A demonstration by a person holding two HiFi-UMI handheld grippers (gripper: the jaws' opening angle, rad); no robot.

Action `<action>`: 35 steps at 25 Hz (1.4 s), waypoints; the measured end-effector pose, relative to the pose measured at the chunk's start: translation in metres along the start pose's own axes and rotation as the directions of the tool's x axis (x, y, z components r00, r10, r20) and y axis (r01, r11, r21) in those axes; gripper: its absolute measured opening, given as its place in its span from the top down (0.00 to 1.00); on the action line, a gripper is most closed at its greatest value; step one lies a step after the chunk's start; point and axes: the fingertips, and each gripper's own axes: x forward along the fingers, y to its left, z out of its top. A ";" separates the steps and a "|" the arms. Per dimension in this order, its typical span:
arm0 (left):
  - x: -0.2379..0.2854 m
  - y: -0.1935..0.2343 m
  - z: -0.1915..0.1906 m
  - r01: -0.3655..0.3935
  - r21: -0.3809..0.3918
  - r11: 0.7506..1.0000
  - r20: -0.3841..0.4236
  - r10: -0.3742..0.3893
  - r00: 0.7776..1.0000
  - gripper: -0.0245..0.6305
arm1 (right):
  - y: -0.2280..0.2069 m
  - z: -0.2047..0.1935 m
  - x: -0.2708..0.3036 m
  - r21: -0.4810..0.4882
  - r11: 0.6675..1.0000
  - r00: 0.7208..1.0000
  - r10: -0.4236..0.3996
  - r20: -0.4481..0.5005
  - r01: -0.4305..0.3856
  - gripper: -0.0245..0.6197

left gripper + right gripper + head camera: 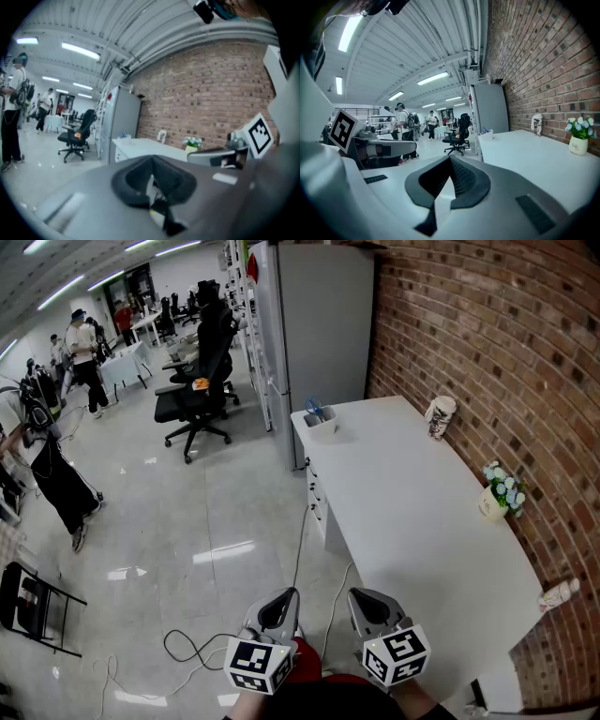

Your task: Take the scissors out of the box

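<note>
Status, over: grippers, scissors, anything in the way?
Left gripper shut, empty. Right gripper shut, empty. Scissors in the box at the table's far corner, untouched. Cup and flower pot sit wall-side, off the path.

Scissors (314, 409) in box (324, 425) likely too small

Bright ceiling strip lights (433, 78), fisheye-warped edges.
</note>
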 end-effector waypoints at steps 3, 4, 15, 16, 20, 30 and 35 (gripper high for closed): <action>0.002 0.004 -0.001 0.001 0.002 1.000 0.002 -0.001 1.000 0.96 | -0.001 0.000 0.004 -0.002 1.000 1.000 -0.001 0.005 0.001 0.95; 0.004 0.005 0.000 0.001 0.002 1.000 0.002 -0.001 1.000 0.96 | -0.002 0.001 0.006 -0.002 1.000 1.000 0.000 0.006 0.000 0.95; 0.018 0.034 0.004 -0.038 -0.019 0.999 0.000 0.038 0.999 0.96 | -0.012 0.014 0.035 0.014 1.000 0.999 0.026 0.024 -0.027 0.95; 0.020 0.038 0.004 -0.040 -0.020 0.999 0.000 0.040 0.999 0.96 | -0.012 0.015 0.040 0.021 0.999 0.999 0.033 0.027 -0.034 0.95; 0.030 0.056 0.004 -0.047 -0.030 0.998 -0.005 0.047 0.999 0.96 | -0.010 0.018 0.062 0.032 0.998 0.998 0.062 0.023 -0.063 0.95; 0.072 0.116 0.011 -0.041 -0.045 0.998 -0.018 0.040 0.999 0.96 | -0.022 0.032 0.132 0.021 0.997 0.997 0.074 0.004 -0.074 0.95; 0.091 0.139 0.017 -0.034 -0.048 0.998 -0.026 0.033 0.999 0.96 | -0.025 0.042 0.162 0.028 0.997 0.997 0.071 -0.009 -0.071 0.95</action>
